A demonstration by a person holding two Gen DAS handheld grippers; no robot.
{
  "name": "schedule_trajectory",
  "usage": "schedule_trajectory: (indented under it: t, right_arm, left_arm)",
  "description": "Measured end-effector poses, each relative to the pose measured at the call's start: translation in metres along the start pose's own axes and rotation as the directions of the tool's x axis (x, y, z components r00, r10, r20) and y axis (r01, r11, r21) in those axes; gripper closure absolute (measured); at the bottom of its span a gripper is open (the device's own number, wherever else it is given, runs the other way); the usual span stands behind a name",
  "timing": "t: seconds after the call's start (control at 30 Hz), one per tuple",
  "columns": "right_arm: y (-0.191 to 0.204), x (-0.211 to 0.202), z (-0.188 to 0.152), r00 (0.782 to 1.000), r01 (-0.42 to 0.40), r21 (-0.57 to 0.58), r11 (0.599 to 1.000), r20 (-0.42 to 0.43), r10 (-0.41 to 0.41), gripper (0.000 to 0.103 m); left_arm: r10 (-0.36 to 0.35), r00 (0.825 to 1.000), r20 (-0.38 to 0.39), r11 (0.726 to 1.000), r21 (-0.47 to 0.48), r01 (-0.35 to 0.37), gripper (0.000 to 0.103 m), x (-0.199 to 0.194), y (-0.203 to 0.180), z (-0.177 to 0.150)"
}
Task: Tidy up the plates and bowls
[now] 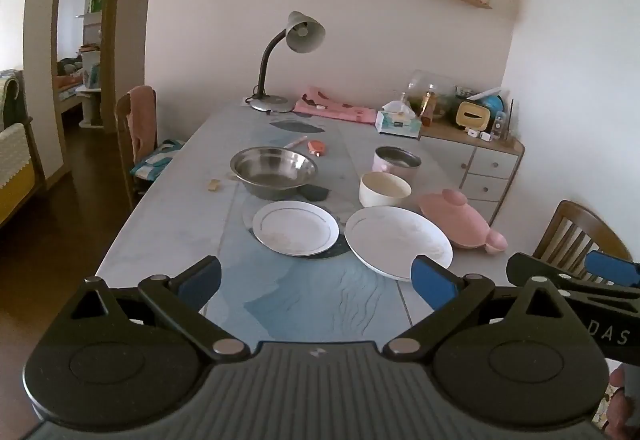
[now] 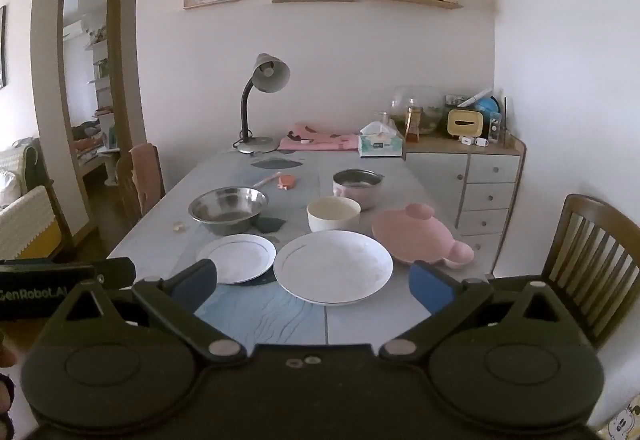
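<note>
Dining room, pale walls, framed pictures above; we had a long table [image 2: 160, 236] with a blue-grey patterned cover running away from us toward a grey gooseneck desk lamp [image 2: 260, 100] at the far end. White drawer cabinet [image 2: 480, 184] stood to the right of the table, wooden chairs on both sides.

On the table, near row: a small white round plate with a thin dark rim line [image 1: 295, 227] on the left and a larger plain white round plate [image 2: 333, 266] to its right, just beside each other, whether touching we could not tell. Behind the small plate sat a wide stainless steel bowl [image 1: 273, 171]. Behind the large plate sat a cream round bowl [image 2: 333, 214], and behind that a pink pot with a steel liner [image 2: 357, 186]. A pink animal-shaped dish [image 2: 420, 236] lay right of the large plate, close to its edge.

Left claw [image 1: 316, 280] hung over the near table edge, jaws spread fully wide, nothing between them. Right claw [image 2: 312, 282] was the same: jaws at full spread, empty, with the large plate ahead of it. Both pointed somewhat downward at the plates, touching none of them.
</note>
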State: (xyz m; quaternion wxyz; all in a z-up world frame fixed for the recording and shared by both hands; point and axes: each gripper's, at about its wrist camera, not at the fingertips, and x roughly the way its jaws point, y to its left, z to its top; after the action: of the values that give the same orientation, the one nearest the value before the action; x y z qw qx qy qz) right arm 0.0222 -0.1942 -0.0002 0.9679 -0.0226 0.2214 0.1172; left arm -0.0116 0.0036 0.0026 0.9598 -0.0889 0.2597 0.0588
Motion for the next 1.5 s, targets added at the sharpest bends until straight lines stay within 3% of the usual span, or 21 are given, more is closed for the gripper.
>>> schedule_trajectory:
  t: [1.5]
  right_arm:
    - [-0.0054, -0.0002, 0.0049, 1.0, 0.005, -0.015, 1.0, 0.004, -0.005, 0.0]
  left_arm:
    - [0.013, 1.0, -0.009, 1.0, 0.016, -0.013, 0.001, 0.0032, -0.0072, 0.0015]
